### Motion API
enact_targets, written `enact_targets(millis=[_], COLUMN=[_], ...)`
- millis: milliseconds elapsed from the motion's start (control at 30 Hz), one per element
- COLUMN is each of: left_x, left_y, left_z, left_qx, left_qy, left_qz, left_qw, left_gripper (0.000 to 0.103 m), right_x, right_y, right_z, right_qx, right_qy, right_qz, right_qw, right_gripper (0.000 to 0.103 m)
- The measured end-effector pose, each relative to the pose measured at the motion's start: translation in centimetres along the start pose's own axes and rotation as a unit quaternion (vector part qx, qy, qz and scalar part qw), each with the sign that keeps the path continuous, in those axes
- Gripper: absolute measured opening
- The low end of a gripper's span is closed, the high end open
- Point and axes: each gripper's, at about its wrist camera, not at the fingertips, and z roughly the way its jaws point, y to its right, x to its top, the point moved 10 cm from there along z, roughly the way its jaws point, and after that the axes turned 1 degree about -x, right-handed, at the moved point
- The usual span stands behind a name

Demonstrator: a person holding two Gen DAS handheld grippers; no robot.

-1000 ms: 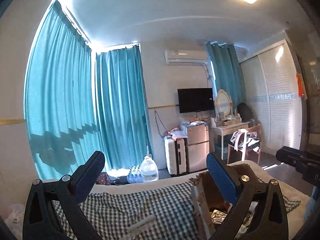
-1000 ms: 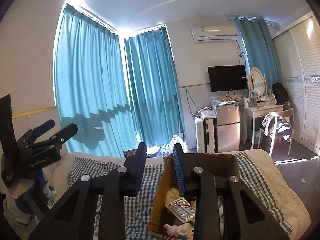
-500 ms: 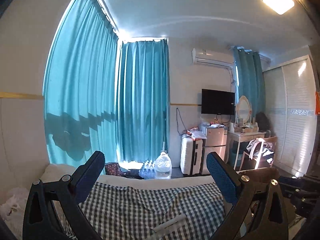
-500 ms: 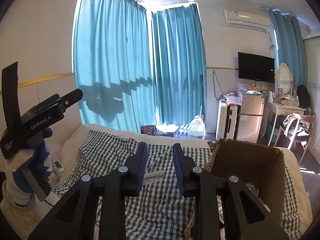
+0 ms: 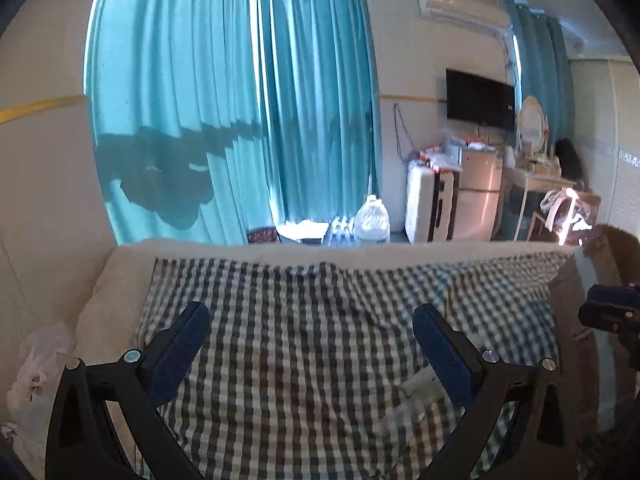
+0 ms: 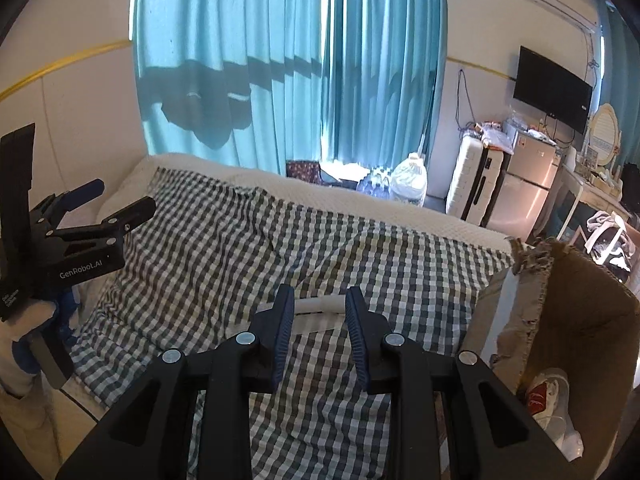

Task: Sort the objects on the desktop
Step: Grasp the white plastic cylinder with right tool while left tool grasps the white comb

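My right gripper (image 6: 316,320) hangs narrowly parted and empty, with a white stick (image 6: 318,309) on the bed (image 6: 208,248) just ahead of its tips. My left gripper (image 5: 312,344) is spread wide, holding nothing. To my right the box (image 6: 580,308) already holds some items; I judge the stick remains to be sorted.

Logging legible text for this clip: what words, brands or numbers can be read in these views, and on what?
"GenRobot.AI": white print on the black body of the left hand-held gripper, seen from the right wrist.
Smaller white print on the same body, lower left: too small to read.
Red-and-white packet in the cardboard box: print blurred, unreadable.
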Motion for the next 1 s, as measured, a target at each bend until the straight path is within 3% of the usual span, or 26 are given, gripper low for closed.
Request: enact_targets(millis=[167, 300, 367, 600, 700, 867, 1000], left_x=[-3.6, -5.8, -7.1, -13.0, -15.4, -17.7, -17.8], left_y=[1.6, 3.9, 5.1, 8.7, 10.0, 11.4, 11.7], left_z=[3.2, 4.7, 5.6, 9.6, 11.3, 13.8, 14.3], left_qx=[-0.02, -0.041, -0.059, -0.101, -0.129, -0.141, -0.146], left_qy=[-0.066, -0.097, -0.118, -0.205, -0.242, -0.268, -0.264], left_qz=[0.02, 0.063, 0.076, 0.133, 0.134, 0.126, 0.112], left_qw=[0.9974, 0.9925, 0.9883, 0.9644, 0.9524, 0.9446, 0.9468], left_gripper=[0.103, 0.103, 0.103, 0.103, 0.103, 0.103, 0.103], right_x=[-1.3, -2.7, -3.3, -4.1, -4.4, -4.9, -5.1], right_y=[1.2, 1.5, 1.2, 0.3, 0.4, 0.3, 0.4], right_z=[6.0, 9.2, 10.4, 15.0, 16.7, 19.1, 20.2], right_qx=[-0.064, -0.055, -0.053, -0.038, -0.034, -0.024, -0.024], right_qy=[-0.06, -0.099, -0.113, -0.169, -0.184, -0.204, -0.2], right_qz=[-0.085, -0.107, -0.12, -0.146, -0.152, -0.154, -0.151], right_qw=[0.993, 0.988, 0.985, 0.974, 0.971, 0.967, 0.968], right_gripper=[0.026, 0.028, 0.04, 0.044, 0.046, 0.048, 0.048])
